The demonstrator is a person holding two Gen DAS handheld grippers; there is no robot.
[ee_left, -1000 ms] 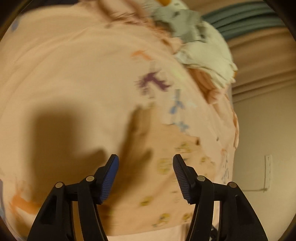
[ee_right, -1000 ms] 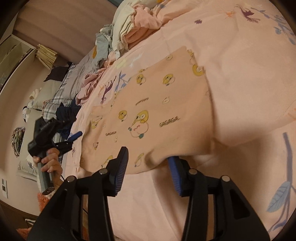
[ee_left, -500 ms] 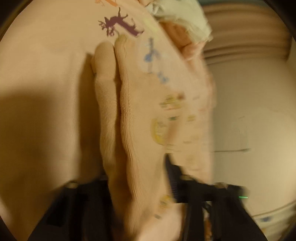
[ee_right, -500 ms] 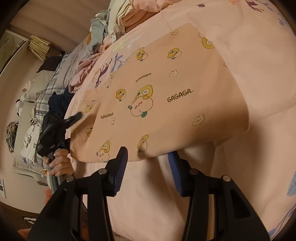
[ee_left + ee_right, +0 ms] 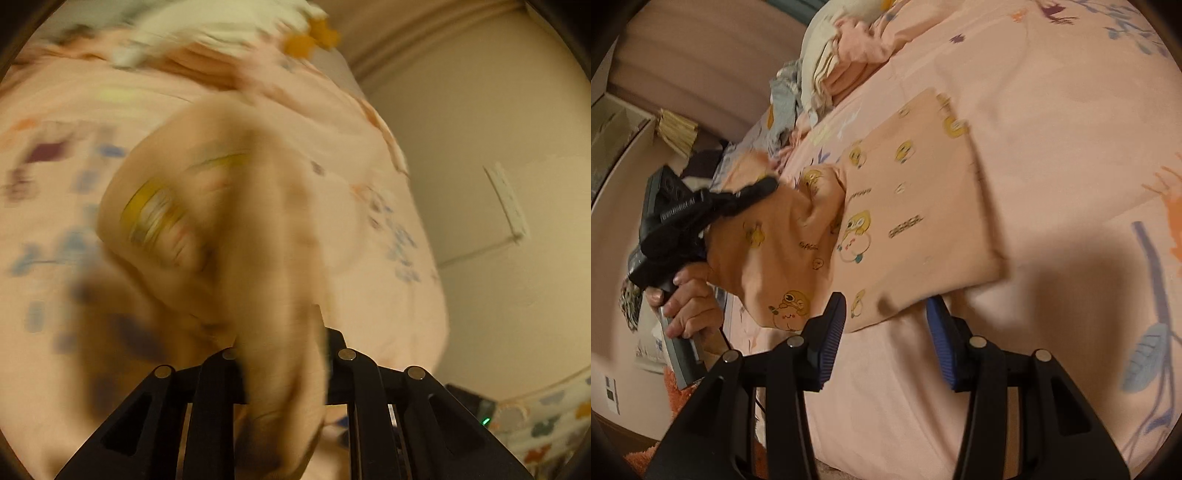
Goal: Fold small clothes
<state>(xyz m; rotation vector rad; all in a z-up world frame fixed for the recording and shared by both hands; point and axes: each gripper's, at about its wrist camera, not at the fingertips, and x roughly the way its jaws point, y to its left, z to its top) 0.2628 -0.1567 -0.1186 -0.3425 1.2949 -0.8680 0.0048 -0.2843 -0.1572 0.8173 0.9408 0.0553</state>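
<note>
A small peach garment with yellow duck prints lies on the pink printed bedsheet. My left gripper is shut on the garment's left edge and holds that part lifted and bunched; the view is blurred. In the right wrist view the left gripper carries the fabric over the flat part. My right gripper is open and empty, its blue pads just below the garment's near edge, not touching it.
A heap of other clothes lies at the bed's far end. The bed's left edge drops to an orange rug. A wall with a socket stands to the right of the bed.
My left gripper has shut on the garment's left edge and lifted it up and inward over the flat part. My right gripper has stayed open near the near edge.
</note>
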